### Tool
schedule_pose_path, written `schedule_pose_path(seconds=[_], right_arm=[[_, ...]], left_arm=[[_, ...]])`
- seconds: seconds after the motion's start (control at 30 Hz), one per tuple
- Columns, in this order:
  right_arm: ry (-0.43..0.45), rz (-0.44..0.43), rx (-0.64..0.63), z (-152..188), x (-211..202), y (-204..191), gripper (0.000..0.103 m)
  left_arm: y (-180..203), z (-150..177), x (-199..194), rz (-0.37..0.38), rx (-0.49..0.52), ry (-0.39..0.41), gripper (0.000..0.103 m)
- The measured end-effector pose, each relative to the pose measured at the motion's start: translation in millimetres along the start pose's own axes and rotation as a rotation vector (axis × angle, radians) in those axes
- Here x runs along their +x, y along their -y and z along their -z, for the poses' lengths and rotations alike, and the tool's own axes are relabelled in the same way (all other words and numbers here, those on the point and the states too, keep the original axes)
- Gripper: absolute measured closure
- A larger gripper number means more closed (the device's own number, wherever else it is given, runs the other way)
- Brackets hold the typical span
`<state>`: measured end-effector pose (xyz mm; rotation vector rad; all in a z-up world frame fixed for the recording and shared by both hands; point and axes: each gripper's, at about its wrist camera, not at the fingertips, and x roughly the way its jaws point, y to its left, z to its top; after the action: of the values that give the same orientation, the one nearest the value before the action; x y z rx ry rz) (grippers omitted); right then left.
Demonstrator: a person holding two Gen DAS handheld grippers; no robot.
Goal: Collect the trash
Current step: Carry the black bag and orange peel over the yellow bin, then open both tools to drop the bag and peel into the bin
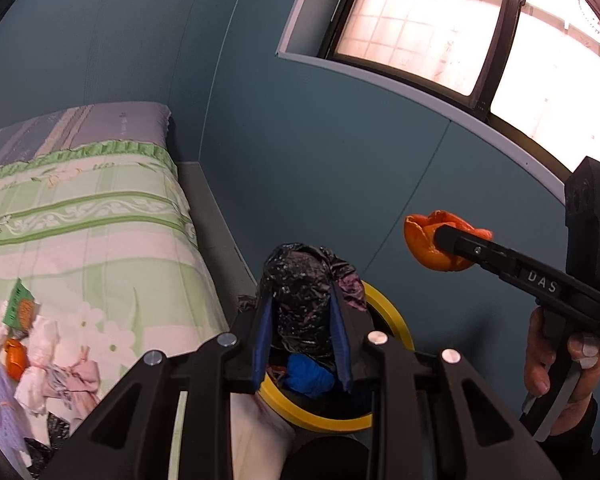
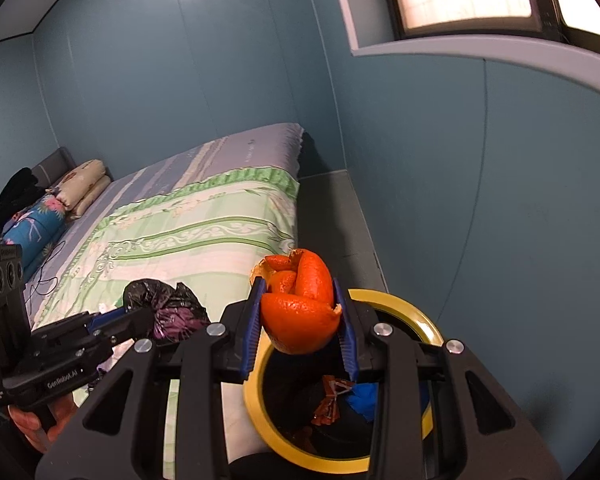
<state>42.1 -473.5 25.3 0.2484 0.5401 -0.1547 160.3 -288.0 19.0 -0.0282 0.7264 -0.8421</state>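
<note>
Orange peel clamped in right tool, above bin

Teal panelled walls, bright window, a bed under green floral bedding, perhaps grey flooring.

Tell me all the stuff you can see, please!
orange peel: one, orange, squeezed in the right claw above the bin
crumpled bag: one, black, squeezed in the left claw above the bin
bin: one, yellow rim, beside the bed, blue and red scraps inside
bed: one, green flowery cover, left
pillows: a few, far end of the bed
window: one, bright, upper right
hand: one, gripping the right claw's handle
</note>
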Motion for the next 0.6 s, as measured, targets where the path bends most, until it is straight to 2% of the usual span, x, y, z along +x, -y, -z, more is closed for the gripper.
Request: schedule_pose_path(seconds=[0.6], right_arm=[[-0.114, 0.046, 0.068, 21.0, 71.0, 31.3, 0.071]], left_arm=[[-4.4, 27.0, 86.4, 0.019, 0.0, -0.147, 0.078]])
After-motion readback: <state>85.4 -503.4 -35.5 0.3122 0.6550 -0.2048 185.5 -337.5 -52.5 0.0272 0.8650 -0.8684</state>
